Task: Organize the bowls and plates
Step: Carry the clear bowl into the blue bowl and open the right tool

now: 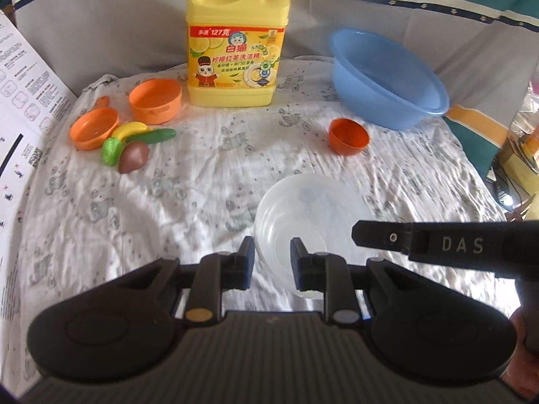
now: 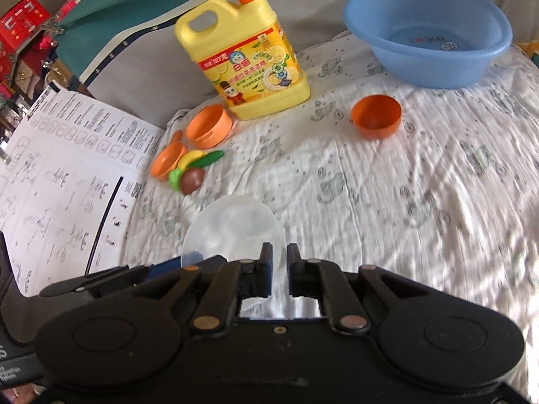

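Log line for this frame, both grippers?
left gripper: straddling clear bowl rim, not shut | right gripper: shut on clear bowl | orange bowl: untouched

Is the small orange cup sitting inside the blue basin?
No, the small orange cup sits on the cloth, apart from the blue basin behind it.

A yellow detergent jug (image 1: 238, 50) with an orange pump stands upright at the back of the white printed cloth (image 1: 188, 181). To its left lie a toy banana (image 1: 132, 129), cucumber (image 1: 153, 135), green vegetable (image 1: 111, 151) and brown onion (image 1: 133, 157), clustered together. A printed instruction sheet (image 2: 67, 168) leans at the left edge.
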